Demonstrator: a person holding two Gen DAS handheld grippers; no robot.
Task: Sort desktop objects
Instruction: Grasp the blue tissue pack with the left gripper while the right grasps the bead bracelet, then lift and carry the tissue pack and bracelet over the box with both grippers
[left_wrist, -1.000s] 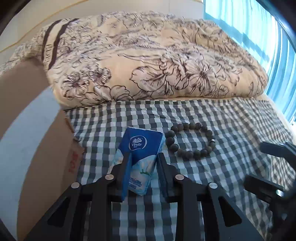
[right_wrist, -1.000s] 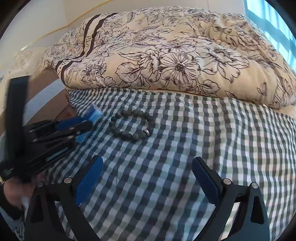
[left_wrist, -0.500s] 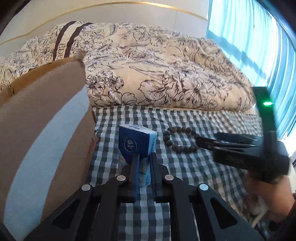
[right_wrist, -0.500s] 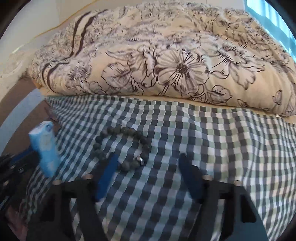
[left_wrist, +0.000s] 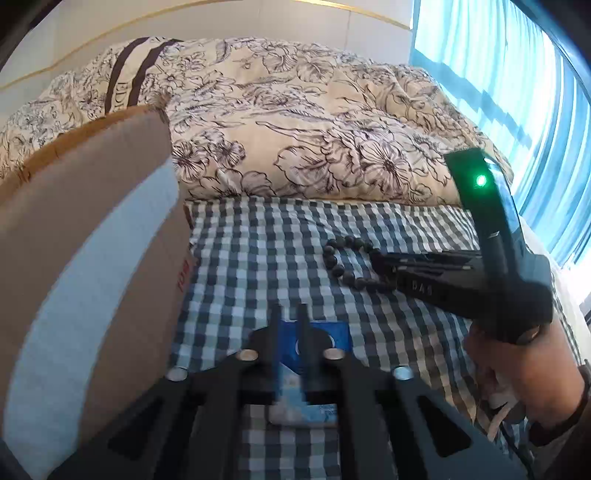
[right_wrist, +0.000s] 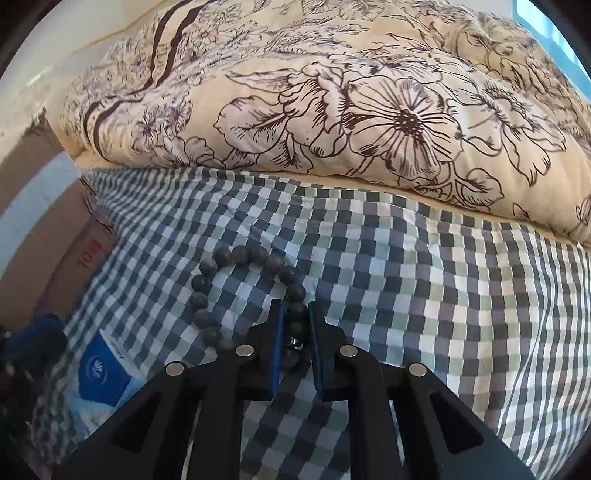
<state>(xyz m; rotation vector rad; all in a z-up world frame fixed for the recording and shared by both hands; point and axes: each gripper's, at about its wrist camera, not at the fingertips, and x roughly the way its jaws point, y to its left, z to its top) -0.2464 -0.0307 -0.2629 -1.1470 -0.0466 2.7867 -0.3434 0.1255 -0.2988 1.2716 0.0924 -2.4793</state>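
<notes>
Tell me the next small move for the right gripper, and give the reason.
Probably lift straight up a little. The right gripper has its fingers closed around one side of the bead bracelet, which lies on the checked sheet; a short lift would show whether the grip holds.

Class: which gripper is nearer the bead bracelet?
Right. The right gripper is closed around the bead bracelet; the left gripper sits apart, clamping the tissue pack.
</notes>
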